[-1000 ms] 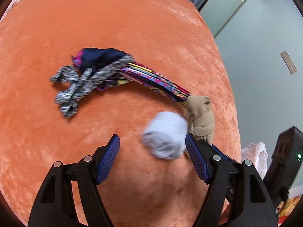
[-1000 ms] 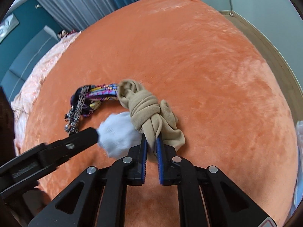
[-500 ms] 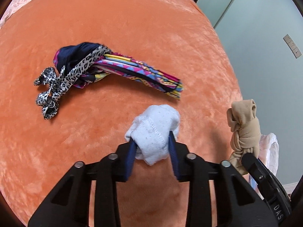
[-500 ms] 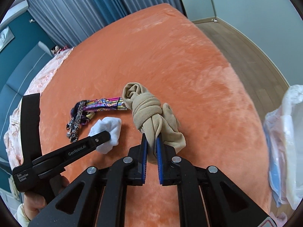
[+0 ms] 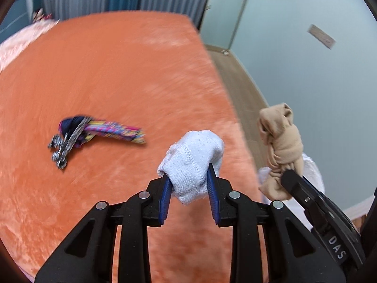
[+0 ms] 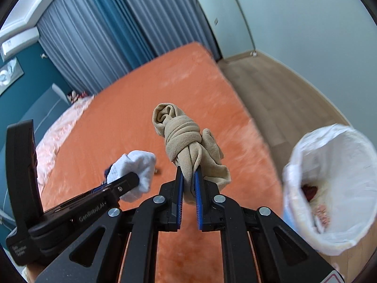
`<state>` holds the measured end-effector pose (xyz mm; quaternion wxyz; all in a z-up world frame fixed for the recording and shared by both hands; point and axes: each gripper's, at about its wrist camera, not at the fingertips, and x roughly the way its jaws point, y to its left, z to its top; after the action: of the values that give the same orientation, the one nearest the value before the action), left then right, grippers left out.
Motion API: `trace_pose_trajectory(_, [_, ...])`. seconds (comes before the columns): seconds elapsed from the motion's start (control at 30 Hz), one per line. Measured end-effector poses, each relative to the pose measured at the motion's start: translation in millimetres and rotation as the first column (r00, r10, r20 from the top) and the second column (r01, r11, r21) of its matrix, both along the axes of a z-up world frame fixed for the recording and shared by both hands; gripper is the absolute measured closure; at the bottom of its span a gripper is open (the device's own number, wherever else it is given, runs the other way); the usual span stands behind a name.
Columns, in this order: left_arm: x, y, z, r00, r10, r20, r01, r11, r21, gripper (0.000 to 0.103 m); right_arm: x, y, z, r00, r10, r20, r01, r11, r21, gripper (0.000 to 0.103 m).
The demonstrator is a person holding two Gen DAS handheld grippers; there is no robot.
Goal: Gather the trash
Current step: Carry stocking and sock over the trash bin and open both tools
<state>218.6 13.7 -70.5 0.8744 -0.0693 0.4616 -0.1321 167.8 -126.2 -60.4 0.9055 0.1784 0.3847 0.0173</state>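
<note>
Gripping a balled white sock, the left hand-held gripper has its blue pads pressed into the bundle on both sides, holding it lifted above the orange bed near the bed's right edge. The right hand-held gripper is clamped on the lower end of a knotted tan stocking, whose long axis runs straight out along the fingers, knot upward. A white-lined trash bin stands on the floor just past that right edge, its mouth open toward the right hand-held gripper, so the right one looks nearer and the stocking would likely go in first, the sock following from the left. A multicoloured scarf bundle lies on the bed toward its left side, not yet collected.
</note>
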Motion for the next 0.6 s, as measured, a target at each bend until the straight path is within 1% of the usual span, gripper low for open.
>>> trace_pose_trajectory(0.1, [-12.8, -26.8, 21.1, 0.998, -0.044, 0.04, 0.044, 0.999, 0.0, 0.076, -14.2, -17.9, 19.4, 0.999, -0.032, 0.042, 0.033, 0.999, -0.004, 0.094])
trace_pose_trajectory(0.27, [-32.5, -71.6, 45.2, 0.989, -0.118, 0.093, 0.117, 0.993, 0.021, 0.076, -40.9, -53.8, 44.3, 0.99, -0.098, 0.098, 0.099, 0.995, 0.0, 0.094])
trace_pose_trajectory(0.4, [-49.5, -108.2, 61.5, 0.976, -0.18, 0.122, 0.177, 0.984, 0.033, 0.076, -61.1, -82.2, 56.4, 0.981, -0.149, 0.128, 0.15, 0.989, 0.005, 0.094])
trace_pose_trajectory(0.6, [-68.6, -156.4, 72.6, 0.953, -0.264, 0.147, 0.258, 0.964, 0.058, 0.076, -89.7, -118.9, 66.8, 0.965, -0.216, 0.148, 0.217, 0.976, 0.013, 0.094])
